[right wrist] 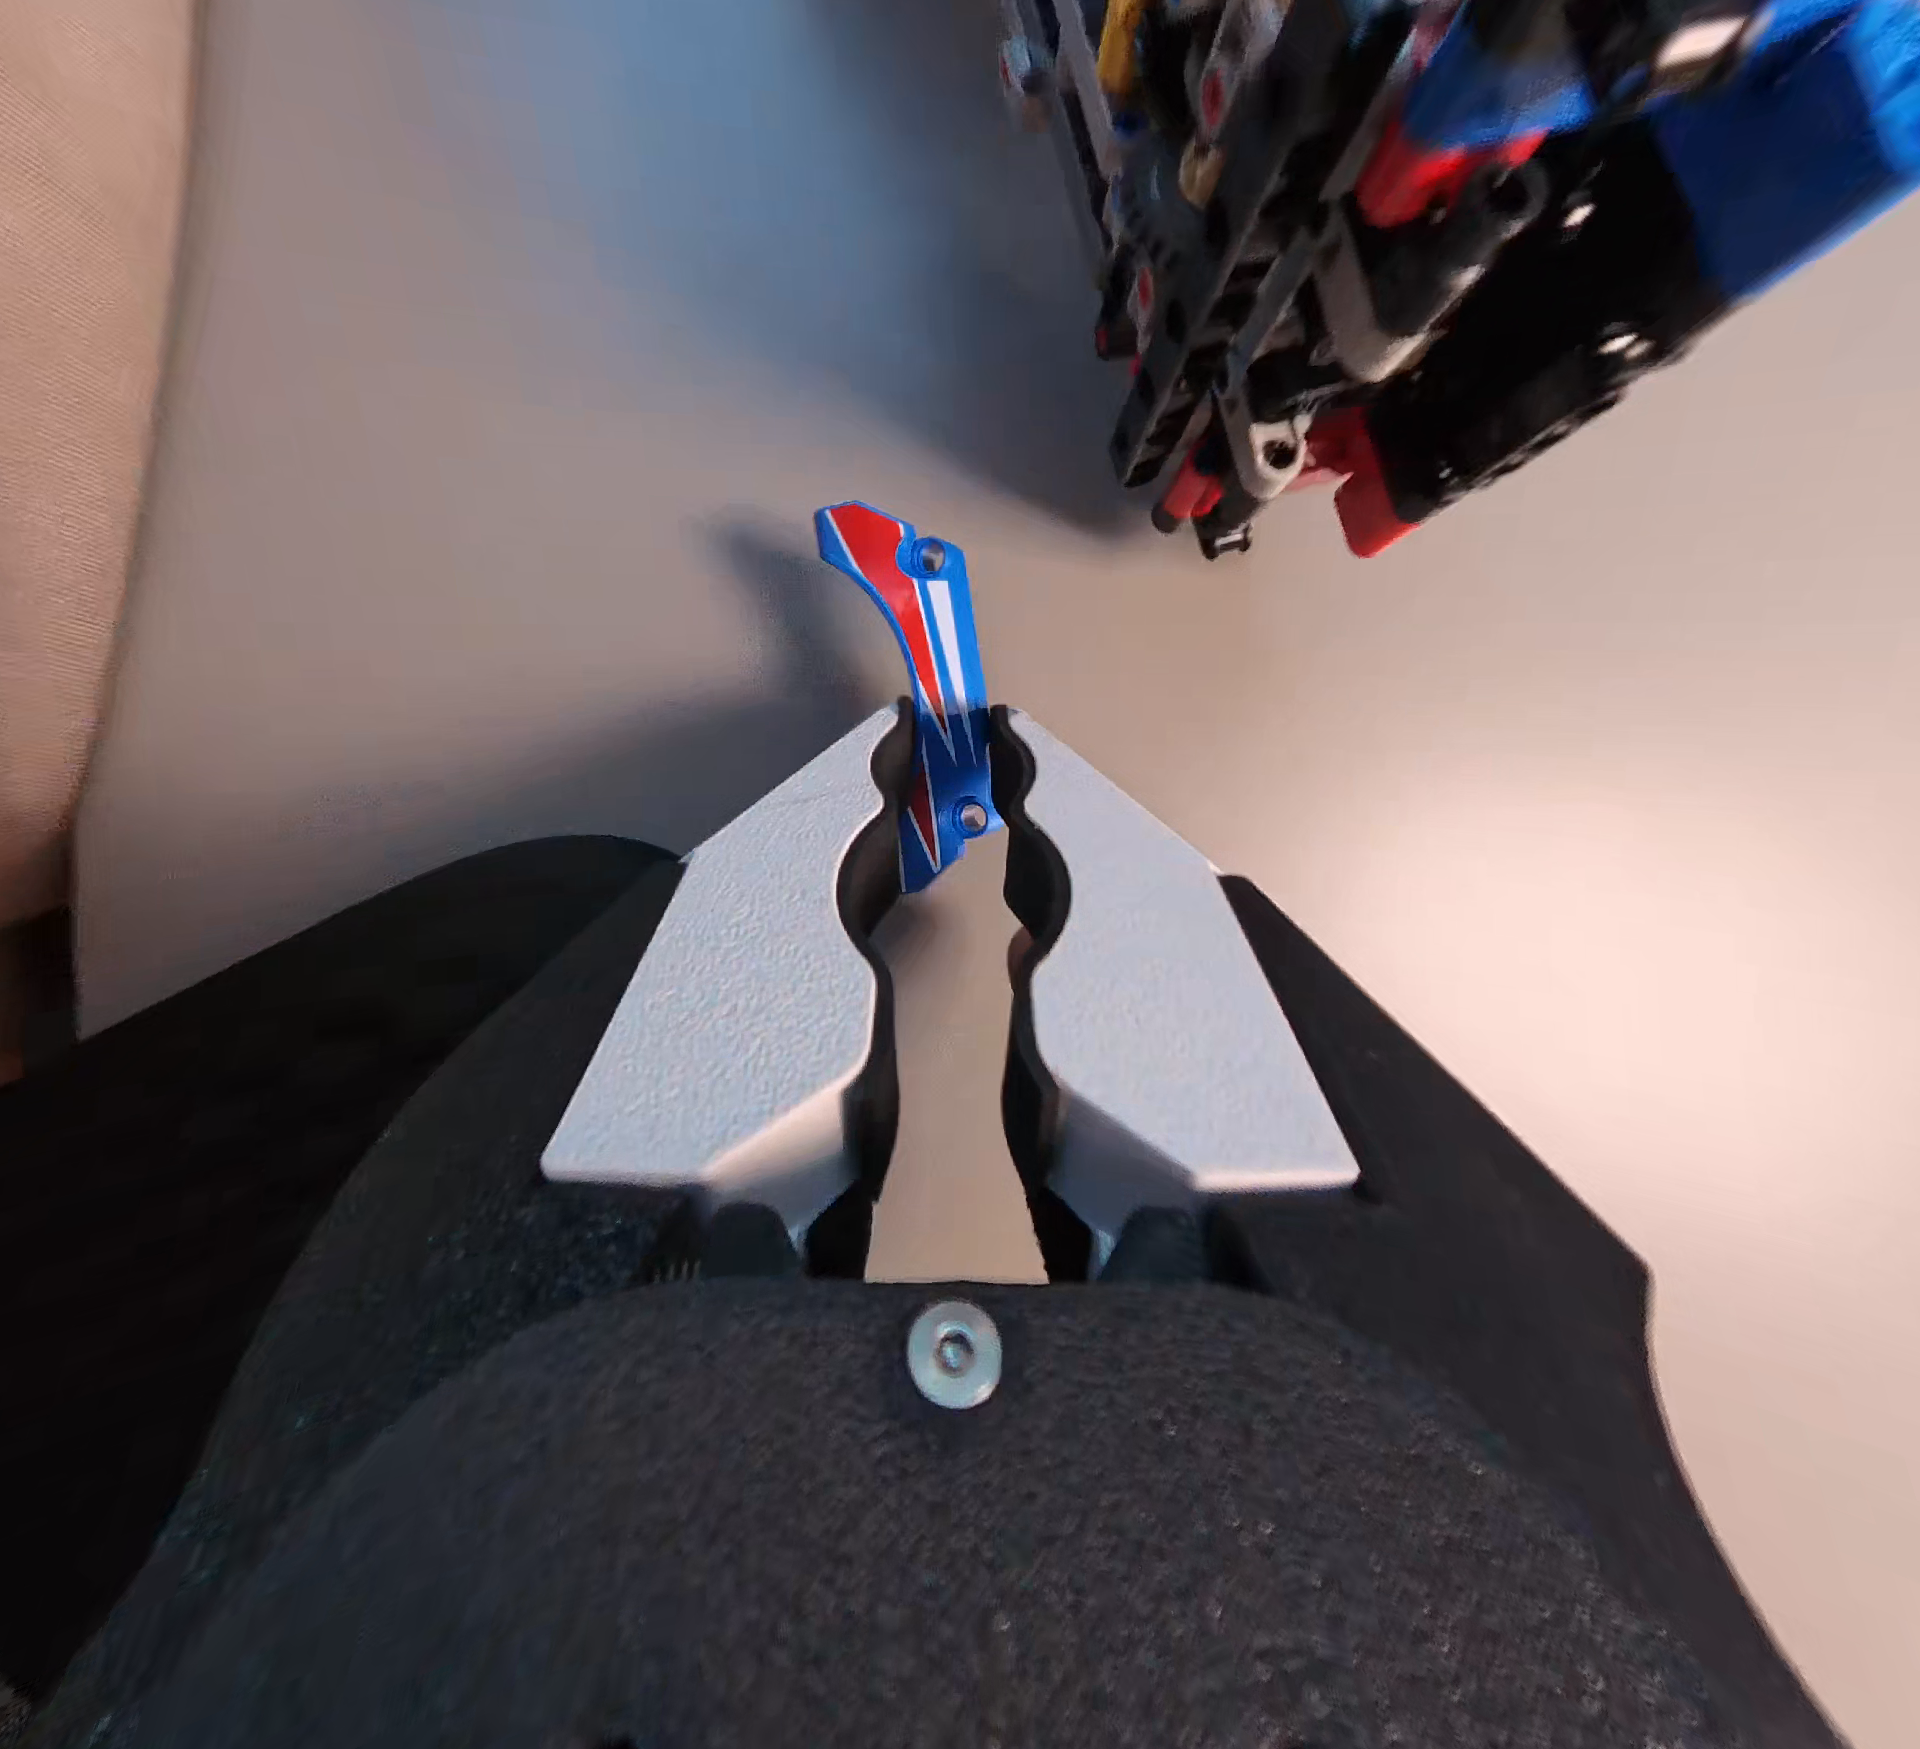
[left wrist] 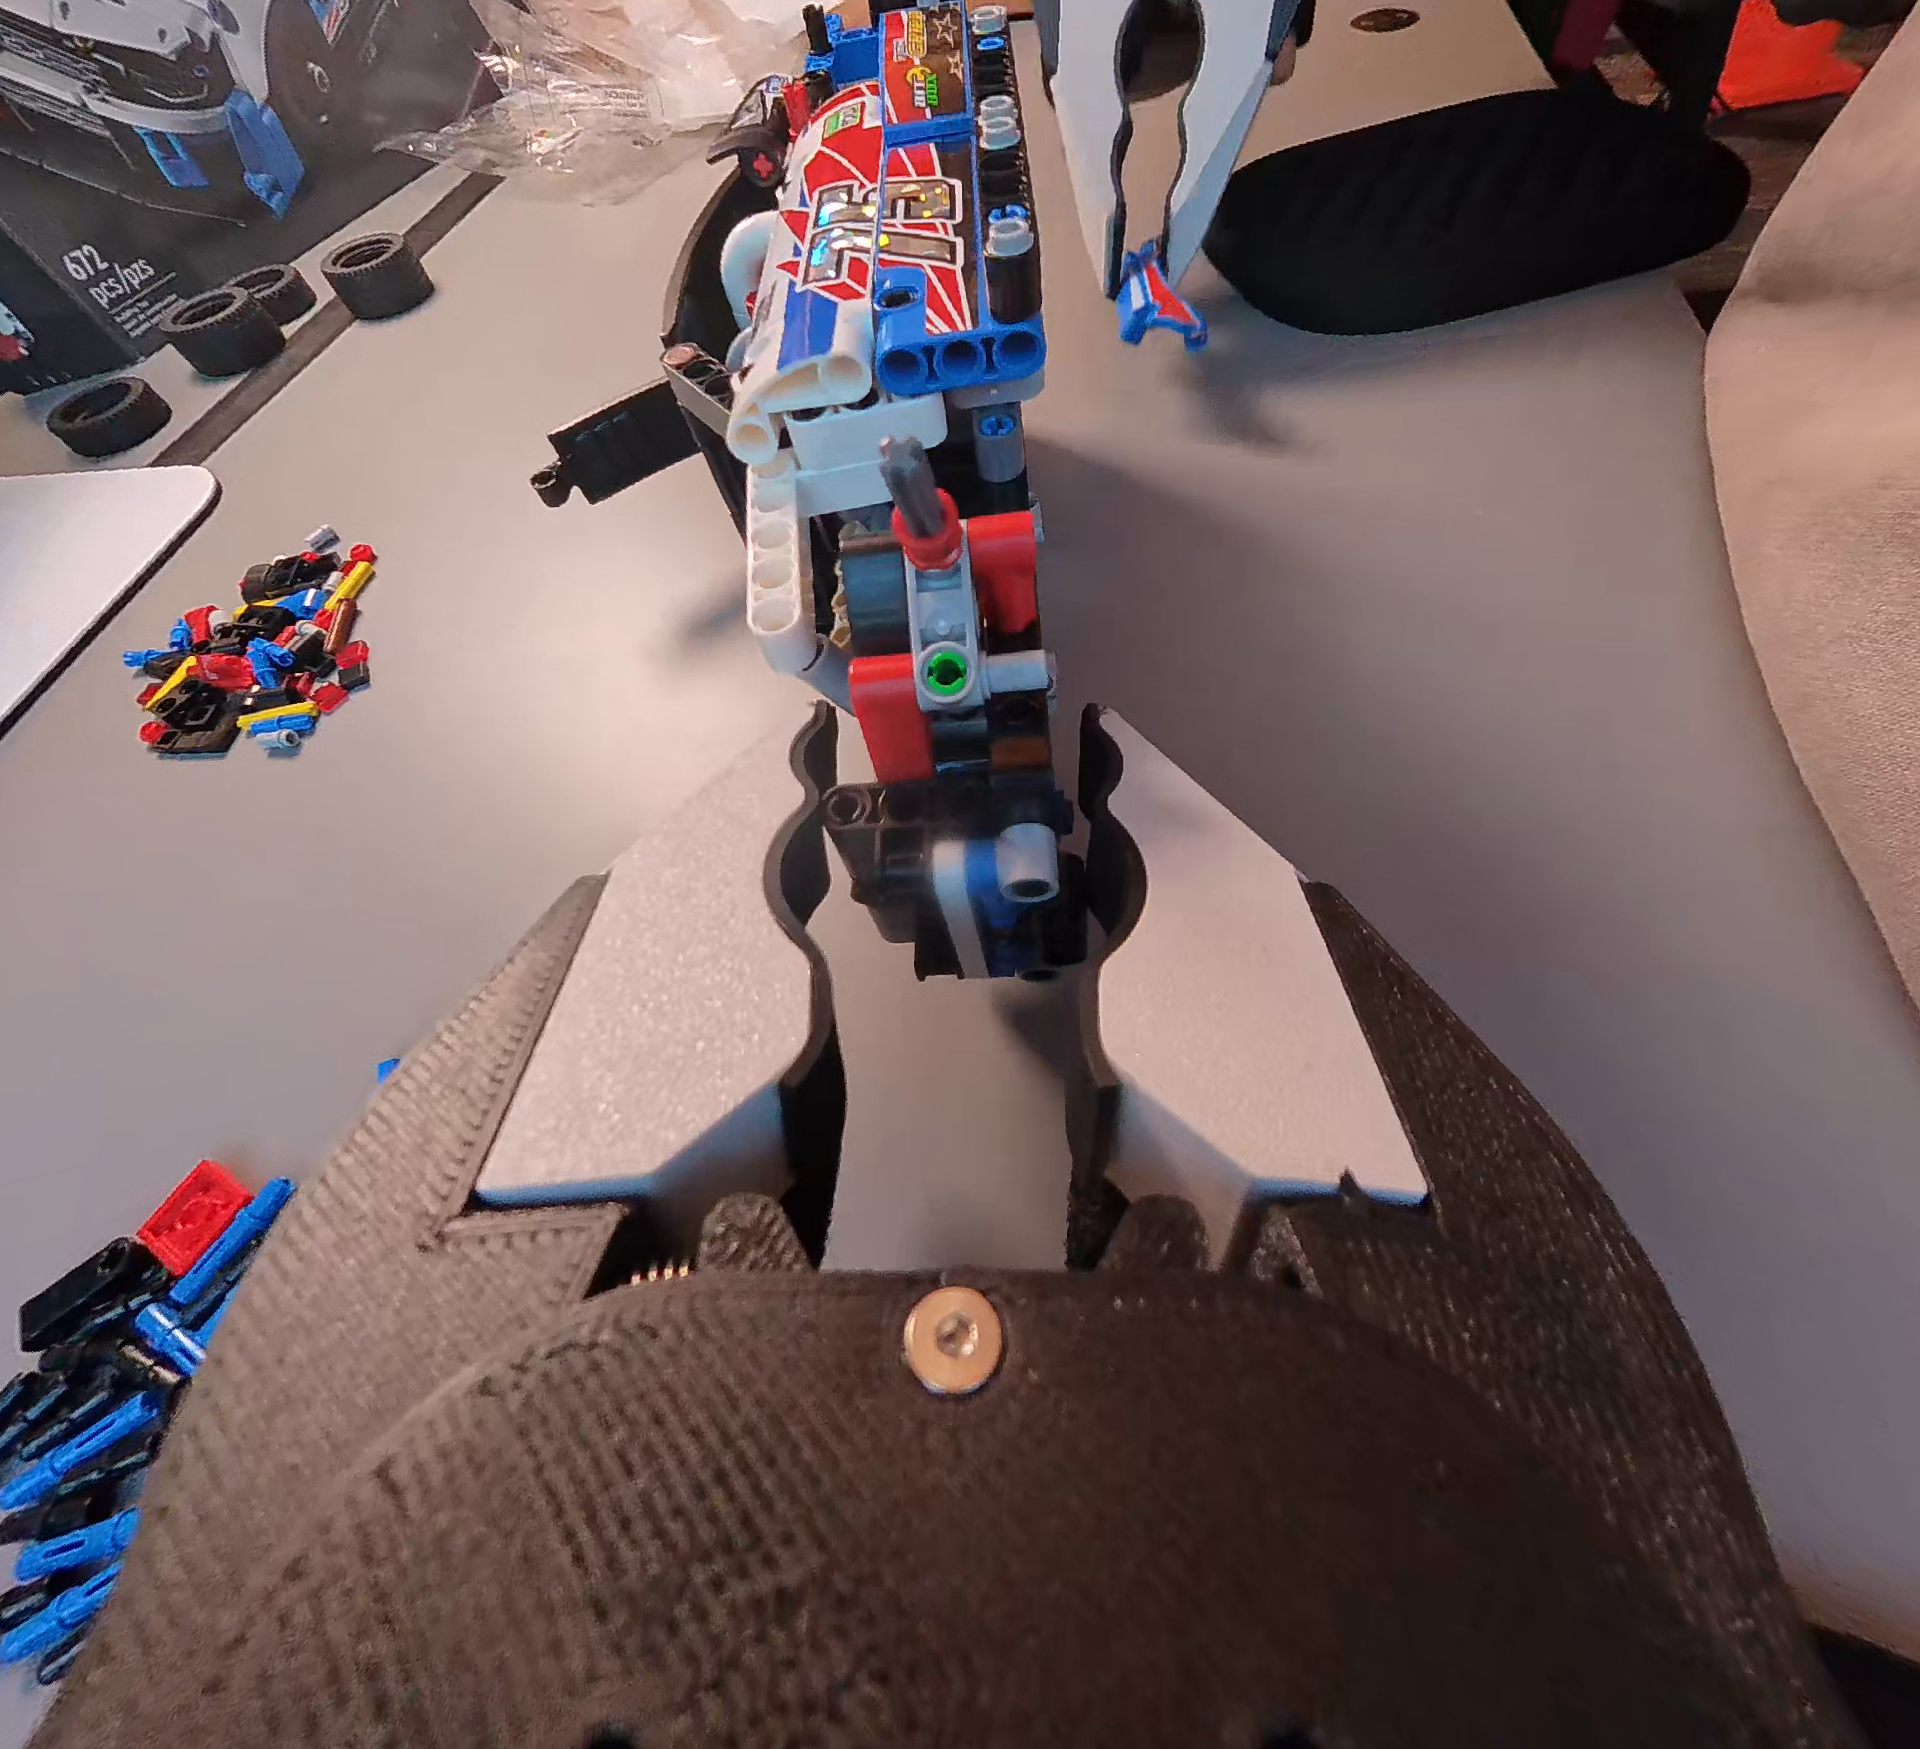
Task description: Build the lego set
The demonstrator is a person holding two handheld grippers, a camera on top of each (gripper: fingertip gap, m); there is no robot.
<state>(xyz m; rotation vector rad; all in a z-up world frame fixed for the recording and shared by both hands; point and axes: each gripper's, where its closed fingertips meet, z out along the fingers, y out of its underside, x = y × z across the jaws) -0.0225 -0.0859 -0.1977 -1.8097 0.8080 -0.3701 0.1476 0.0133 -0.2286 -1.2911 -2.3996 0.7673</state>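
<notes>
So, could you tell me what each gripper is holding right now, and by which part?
The left gripper clamps the partly built car by its near black end. The right gripper pinches a small blue panel near its lower pin hole.

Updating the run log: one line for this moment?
left gripper: shut on car model | right gripper: shut on blue panel, apart from model | tires: loose on table
</notes>
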